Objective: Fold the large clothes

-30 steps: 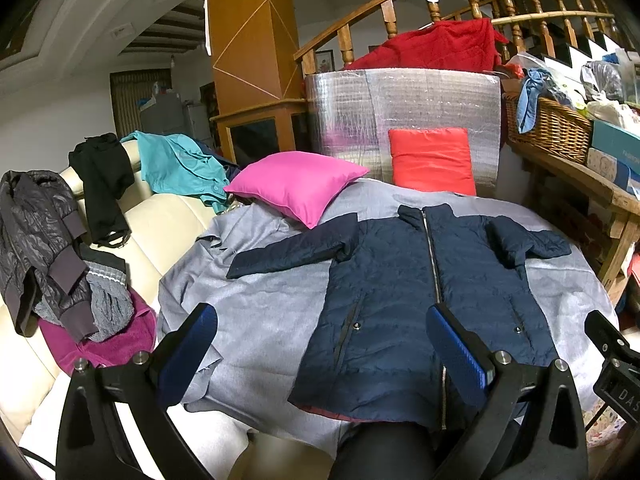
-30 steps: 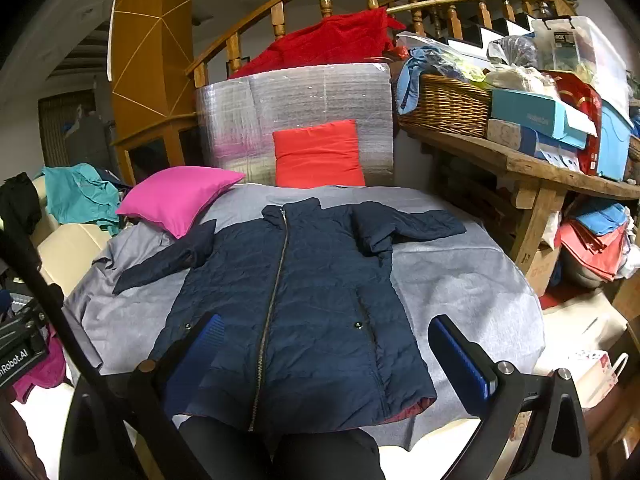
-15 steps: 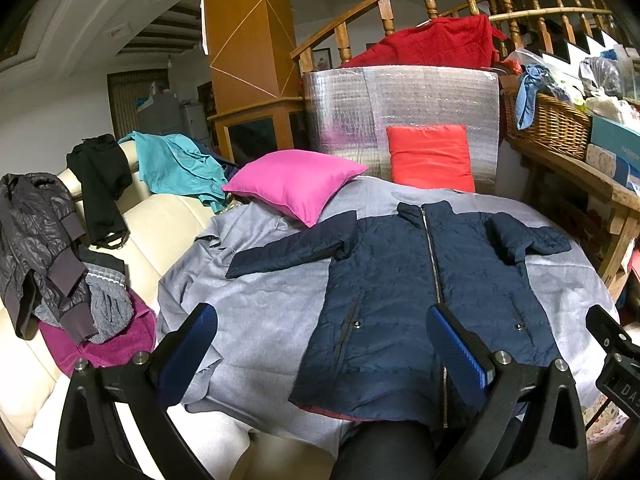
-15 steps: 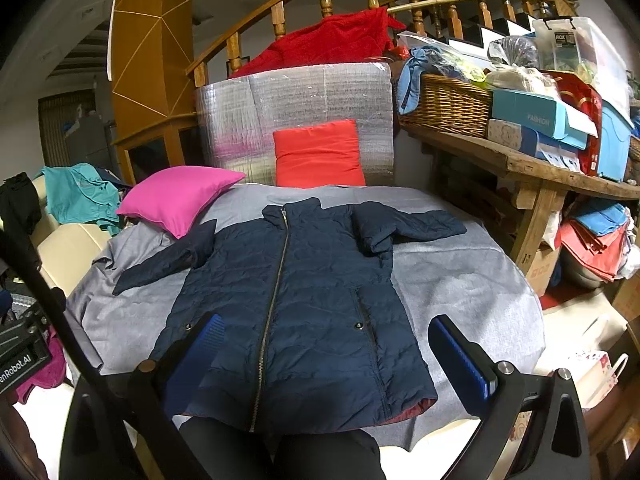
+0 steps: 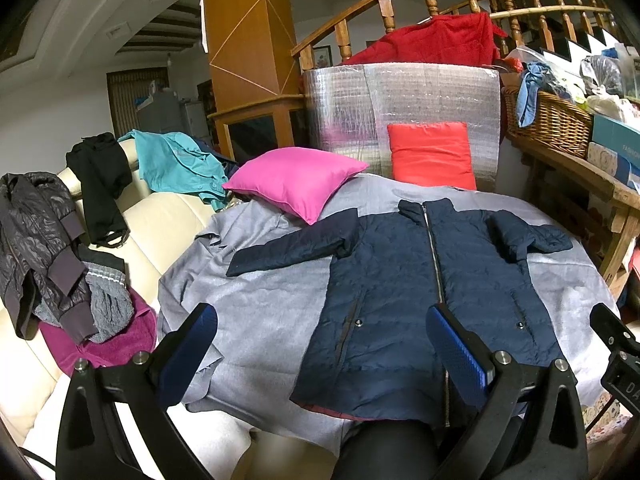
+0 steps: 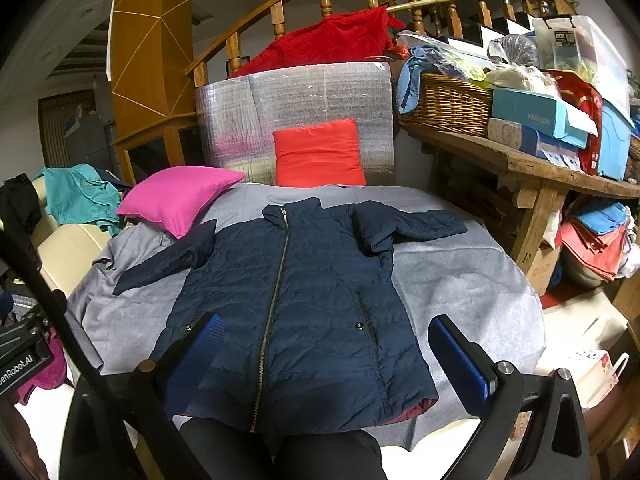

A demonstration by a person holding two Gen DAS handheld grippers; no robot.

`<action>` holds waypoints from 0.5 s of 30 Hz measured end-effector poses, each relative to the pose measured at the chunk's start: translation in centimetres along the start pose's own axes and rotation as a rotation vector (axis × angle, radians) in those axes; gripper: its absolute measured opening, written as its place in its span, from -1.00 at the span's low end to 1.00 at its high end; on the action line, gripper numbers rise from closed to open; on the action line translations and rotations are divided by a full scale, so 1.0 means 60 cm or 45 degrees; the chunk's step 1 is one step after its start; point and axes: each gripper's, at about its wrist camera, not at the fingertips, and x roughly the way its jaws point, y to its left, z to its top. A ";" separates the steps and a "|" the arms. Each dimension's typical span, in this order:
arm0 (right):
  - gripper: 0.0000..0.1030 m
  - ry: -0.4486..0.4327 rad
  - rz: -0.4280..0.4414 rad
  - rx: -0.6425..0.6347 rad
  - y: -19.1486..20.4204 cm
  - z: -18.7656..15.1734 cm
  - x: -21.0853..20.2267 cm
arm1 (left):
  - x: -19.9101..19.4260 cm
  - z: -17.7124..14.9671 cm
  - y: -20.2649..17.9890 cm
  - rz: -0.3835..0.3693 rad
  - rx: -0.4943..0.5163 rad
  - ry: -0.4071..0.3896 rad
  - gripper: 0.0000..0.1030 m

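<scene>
A navy quilted jacket (image 5: pixel 420 280) lies flat, zipped and front up, on a grey cloth-covered table (image 5: pixel 260 312). It also shows in the right wrist view (image 6: pixel 304 292). One sleeve stretches left, the other is bent at the right. My left gripper (image 5: pixel 320 344) is open and empty, above the near left part of the jacket's hem. My right gripper (image 6: pixel 324 352) is open and empty, above the near hem.
A pink cushion (image 5: pixel 292 182) and a red cushion (image 5: pixel 432 156) rest at the table's far side before a silver padded panel (image 5: pixel 400 104). Clothes lie on a cream sofa (image 5: pixel 160 224) at left. A cluttered wooden bench (image 6: pixel 520 164) stands at right.
Both grippers stay open and nearly still. The left wrist view has shifted very slightly. The jacket has not moved.
</scene>
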 end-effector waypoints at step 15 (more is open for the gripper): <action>1.00 -0.012 -0.004 0.023 -0.009 0.006 -0.003 | 0.000 0.003 -0.003 0.003 0.003 -0.005 1.00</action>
